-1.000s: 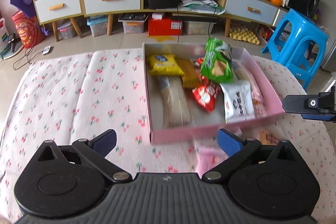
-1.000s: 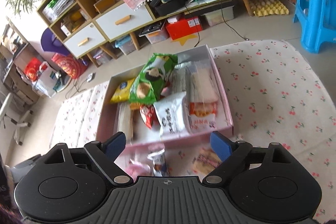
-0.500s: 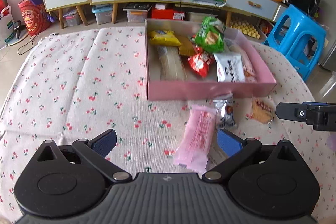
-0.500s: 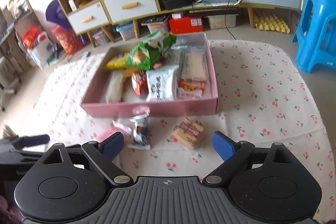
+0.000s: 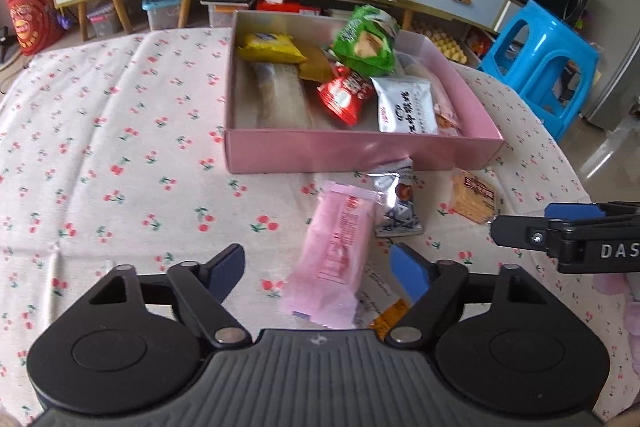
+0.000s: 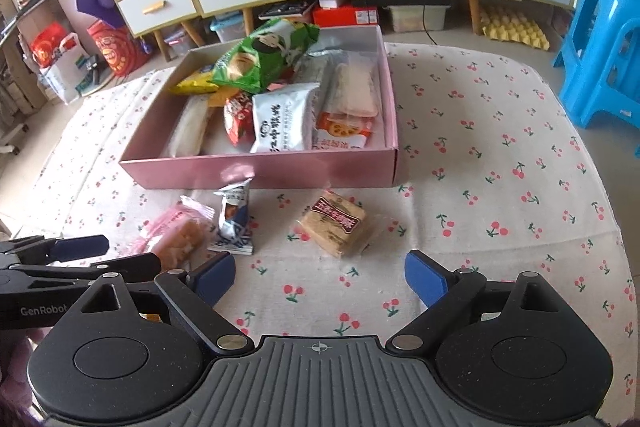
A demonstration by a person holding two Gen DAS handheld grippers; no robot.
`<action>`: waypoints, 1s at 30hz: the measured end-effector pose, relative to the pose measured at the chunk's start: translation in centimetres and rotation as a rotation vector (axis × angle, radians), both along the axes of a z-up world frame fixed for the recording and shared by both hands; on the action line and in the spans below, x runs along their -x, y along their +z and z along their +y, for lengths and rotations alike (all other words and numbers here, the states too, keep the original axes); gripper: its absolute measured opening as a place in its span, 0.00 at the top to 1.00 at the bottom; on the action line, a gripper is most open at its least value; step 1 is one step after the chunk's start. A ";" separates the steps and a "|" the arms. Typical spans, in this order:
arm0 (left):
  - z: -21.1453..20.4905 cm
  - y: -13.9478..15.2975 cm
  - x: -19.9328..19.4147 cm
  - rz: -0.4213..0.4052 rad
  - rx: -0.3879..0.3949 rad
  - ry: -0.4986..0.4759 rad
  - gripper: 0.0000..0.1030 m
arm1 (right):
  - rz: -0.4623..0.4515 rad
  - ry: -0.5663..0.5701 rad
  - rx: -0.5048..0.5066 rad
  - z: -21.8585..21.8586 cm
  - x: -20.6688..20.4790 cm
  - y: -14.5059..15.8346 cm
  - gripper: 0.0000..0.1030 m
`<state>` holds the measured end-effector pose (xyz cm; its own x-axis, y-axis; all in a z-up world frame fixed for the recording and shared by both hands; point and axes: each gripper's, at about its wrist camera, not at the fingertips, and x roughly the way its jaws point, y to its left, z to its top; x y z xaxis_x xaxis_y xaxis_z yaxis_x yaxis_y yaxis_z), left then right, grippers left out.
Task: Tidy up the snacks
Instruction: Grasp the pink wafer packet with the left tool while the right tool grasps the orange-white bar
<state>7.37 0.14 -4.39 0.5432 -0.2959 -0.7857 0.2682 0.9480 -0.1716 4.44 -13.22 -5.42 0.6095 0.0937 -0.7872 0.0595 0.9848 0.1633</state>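
- Holding our left claw point(image 5: 318, 265) wide apart, we grip nothing; the long pink packet point(image 5: 334, 259) lies flat on the cloth between its blue pads, and we cannot tell whether either pad touches it.
- We carry our right claw point(image 6: 320, 277) just as wide and bare, over the cloth, with the tan cracker pack point(image 6: 334, 221) lying near and ahead of it.
- We see the pink box point(image 5: 360, 155), a shallow cardboard tray with straight walls, sitting on the cherry-print tablecloth point(image 5: 100, 147), which is soft and creased.
- We find crinkly bags heaped inside: a puffy green bag point(image 5: 366, 41) on top, a yellow bag point(image 5: 272, 47), a glossy red pouch point(image 5: 346, 93) and a white pouch point(image 5: 406, 105).
- We count three snacks outside, in front of the box's near wall: the pink packet, a shiny silver-and-blue wrapper point(image 5: 396, 203) touching the packet's right edge, and the square cracker pack, clear-wrapped, apart to the right.
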 end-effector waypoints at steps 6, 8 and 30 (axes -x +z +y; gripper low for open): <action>-0.7 -0.3 -0.1 0.015 0.012 -0.017 0.49 | 0.027 -0.009 0.013 -0.3 -0.6 -0.6 0.09; -0.8 -0.4 -0.2 0.019 0.008 -0.018 0.53 | 0.032 -0.009 0.015 -0.3 -0.6 -0.7 0.09; 0.9 0.7 0.5 -0.001 -0.027 -0.002 0.71 | 0.039 0.046 -0.002 2.2 -0.7 -0.7 0.09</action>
<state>6.91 1.03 -3.68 0.5436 -0.2758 -0.7927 0.2705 0.9517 -0.1456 5.13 -10.99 -6.13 0.5733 0.1231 -0.8101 0.0202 0.9862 0.1641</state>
